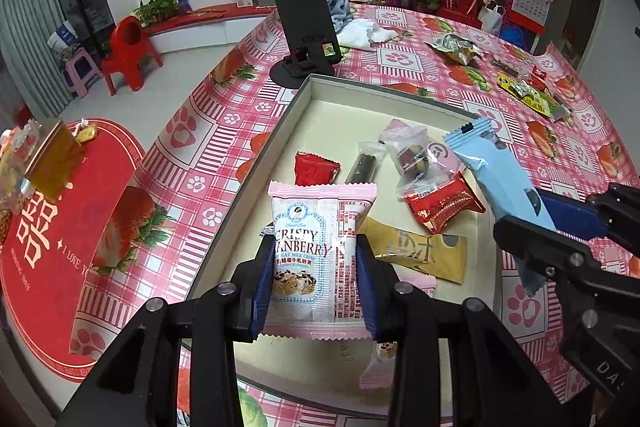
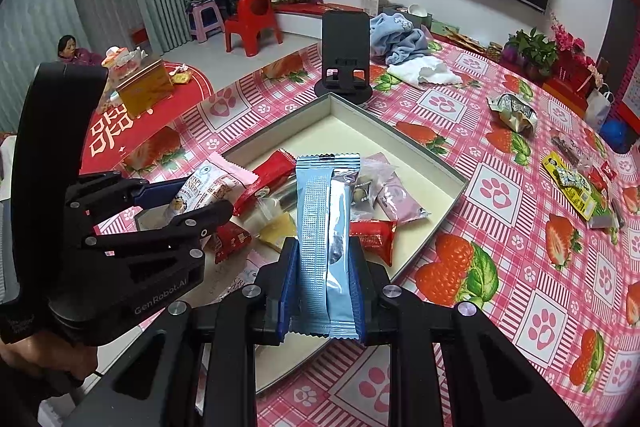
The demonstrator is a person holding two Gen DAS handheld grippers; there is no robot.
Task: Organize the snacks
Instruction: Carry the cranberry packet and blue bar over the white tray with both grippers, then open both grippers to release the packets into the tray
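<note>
Left wrist view: the left tool [image 1: 316, 267] pinches a pink-and-white cranberry crisp packet [image 1: 316, 251] by its two sides, held above the near end of the shallow grey cardboard tray [image 1: 304, 95]. Inside this tray already lie a small red wrapped candy [image 1: 314, 169], a clear sachet with a dark stick [image 1: 364, 165], a clear pouch with dark sweets [image 1: 416, 157], a red foil packet [image 1: 444, 207] and a gold flat sachet [image 1: 420, 251]. Beyond the tray, on the pink checked bench [image 1: 208, 131], a torn silver wrapper [image 1: 456, 47] and a yellow snack packet [image 1: 528, 95] still wait.

Right wrist view: the right tool [image 2: 324, 291] is pressed on a long light-blue snack bar packet [image 2: 324, 227], held upright over the near side of the tray [image 2: 436, 163]. The left tool [image 2: 180, 203] with its packet is at the tray's left side. Right of the tray, the silver wrapper [image 2: 514, 113] and the yellow packet [image 2: 568, 187] lie loose on the bench [image 2: 500, 195].

I judge the task roughly half done: two packets are in hand, not yet released, and several remain outside.
</note>
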